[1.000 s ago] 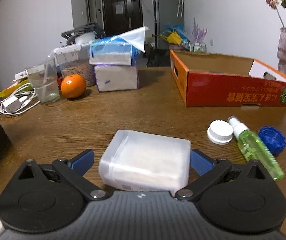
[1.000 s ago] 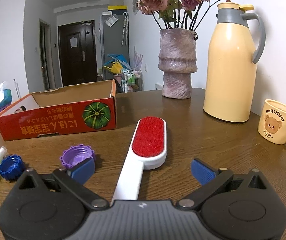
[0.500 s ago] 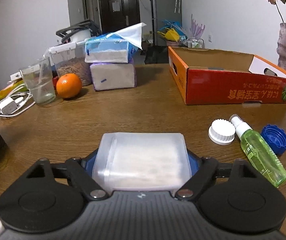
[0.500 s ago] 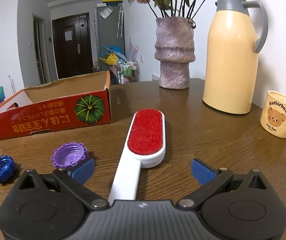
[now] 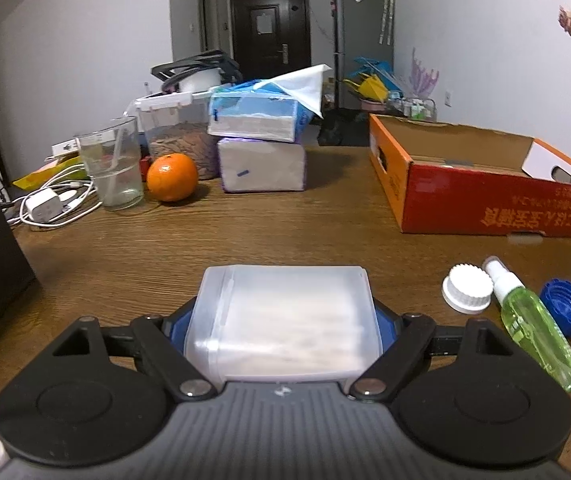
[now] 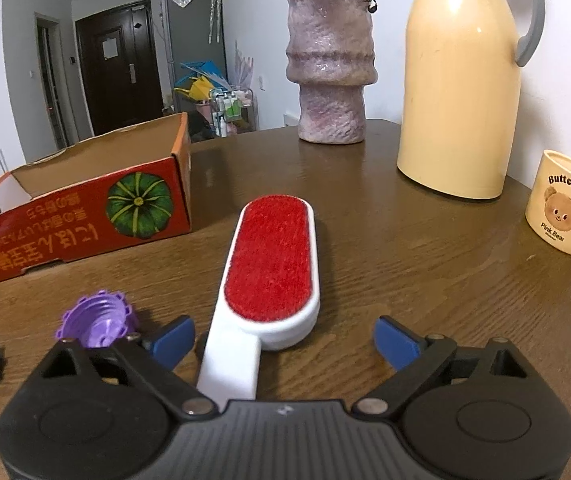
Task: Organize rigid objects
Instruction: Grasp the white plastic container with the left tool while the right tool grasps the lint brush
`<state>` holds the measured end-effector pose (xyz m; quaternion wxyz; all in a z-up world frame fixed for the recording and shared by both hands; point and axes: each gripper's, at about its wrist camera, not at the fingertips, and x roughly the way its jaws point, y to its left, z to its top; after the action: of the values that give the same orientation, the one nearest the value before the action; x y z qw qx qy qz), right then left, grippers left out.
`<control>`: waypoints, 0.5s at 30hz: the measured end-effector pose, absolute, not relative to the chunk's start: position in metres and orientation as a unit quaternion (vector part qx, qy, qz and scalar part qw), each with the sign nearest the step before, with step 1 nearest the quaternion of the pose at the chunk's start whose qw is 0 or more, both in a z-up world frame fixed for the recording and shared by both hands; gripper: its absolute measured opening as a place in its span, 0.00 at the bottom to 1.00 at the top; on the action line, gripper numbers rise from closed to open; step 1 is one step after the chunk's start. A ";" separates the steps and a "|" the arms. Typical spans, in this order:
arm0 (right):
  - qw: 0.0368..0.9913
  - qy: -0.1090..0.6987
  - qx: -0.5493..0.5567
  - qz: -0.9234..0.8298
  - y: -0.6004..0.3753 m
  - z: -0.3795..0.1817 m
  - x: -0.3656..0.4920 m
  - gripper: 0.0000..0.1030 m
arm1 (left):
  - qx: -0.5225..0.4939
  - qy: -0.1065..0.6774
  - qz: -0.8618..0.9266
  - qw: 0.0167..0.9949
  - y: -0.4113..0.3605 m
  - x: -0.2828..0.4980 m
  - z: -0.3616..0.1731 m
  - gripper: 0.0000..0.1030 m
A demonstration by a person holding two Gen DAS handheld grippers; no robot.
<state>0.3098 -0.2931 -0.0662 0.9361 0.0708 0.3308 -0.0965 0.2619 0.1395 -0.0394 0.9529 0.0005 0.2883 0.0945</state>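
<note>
1. The left gripper (image 5: 283,326) has its jaws pressed against both sides of a frosted plastic box (image 5: 281,320), low in the centre of the left wrist view. Whether the box is off the tabletop (image 5: 245,232) yet, I cannot tell.
2. The right gripper (image 6: 283,340) has wide jaws that are closing; the white handle of the red-faced lint brush (image 6: 271,264) runs between them, nearer the left blue pad, and neither pad touches it.
3. So the step in hand looks like a double pick-up: box secured, brush about to be gripped.
4. The orange cardboard box (image 5: 465,184), open-topped at the right of the left wrist view, seems the likely destination.
5. Next, the right jaws need to close squarely on the narrow handle, which sits off-centre, then both loads need lifting over the carton wall.
6. A white cap (image 5: 467,288), green spray bottle (image 5: 533,328), blue cap (image 5: 565,308) and purple cap (image 6: 95,318) wait on the tabletop.
</note>
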 end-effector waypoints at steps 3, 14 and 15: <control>0.936 0.331 0.070 -0.097 -0.294 -0.066 0.316 0.92 | -0.003 0.285 0.102 0.953 0.142 0.261 -0.038 0.81; 0.936 0.334 0.046 -0.102 -0.287 -0.065 0.335 0.75 | -0.013 0.283 0.117 0.952 0.146 0.259 -0.037 0.81; 0.937 0.332 0.045 -0.101 -0.287 -0.065 0.334 0.69 | -0.014 0.283 0.117 0.952 0.146 0.259 -0.037 0.81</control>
<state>0.3342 -0.2865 -0.0649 0.9367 0.0451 0.3322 -0.1007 0.2586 0.1461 -0.0371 0.9519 -0.0138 0.2827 0.1174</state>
